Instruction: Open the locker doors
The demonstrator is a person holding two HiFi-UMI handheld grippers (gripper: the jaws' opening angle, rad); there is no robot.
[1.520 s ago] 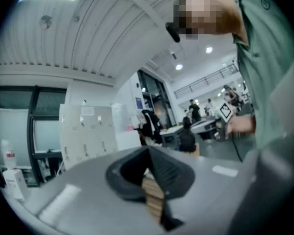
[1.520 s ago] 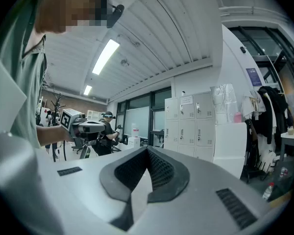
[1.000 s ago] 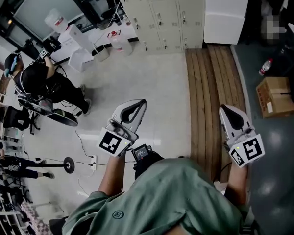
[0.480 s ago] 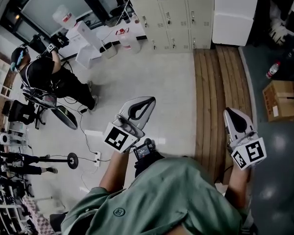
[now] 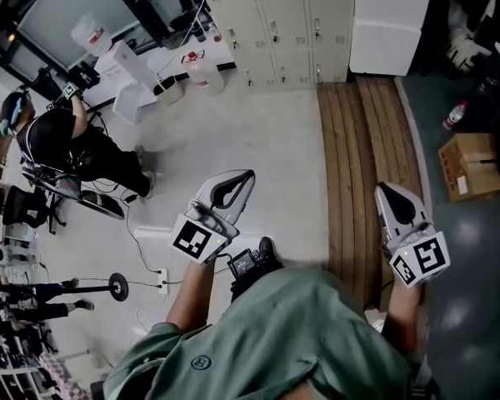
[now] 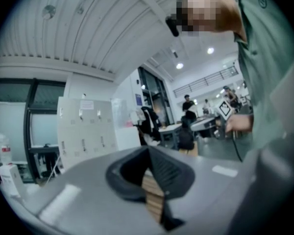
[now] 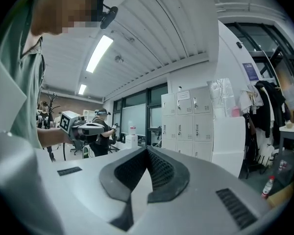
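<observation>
You hold two hand-held grippers low in front of your body, one in each hand and well apart from each other. Your left hand-held gripper (image 5: 236, 184) points forward over the pale floor (image 5: 267, 140). Its own view shows the two jaws pressed together at the tips with nothing between them. Your right hand-held gripper (image 5: 390, 198) hangs over the line where the strip of wooden floor (image 5: 358, 157) meets the dark grey floor. Its two jaws are likewise closed tip to tip and empty. Each gripper carries one marker cube, so two in all.

The lockers (image 5: 275, 15) stand against the far wall, at the top of the head view, well apart from both grippers. In the right gripper view you can count three columns of beige doors, each door with one small handle. Every door you can see is closed. One plain white cabinet (image 5: 389, 19) stands close beside the lockers on their right. One cluttered white counter (image 5: 162, 61) stands on their left.

On the dark floor to your right sits one cardboard box (image 5: 467, 167). One bottle with a red cap (image 5: 454, 115) stands near it but does not touch it. To your left, one person in black (image 5: 67, 144) is seated near the counter with arms raised. A cable runs across the pale floor to one power strip (image 5: 160, 275) near your left side.
</observation>
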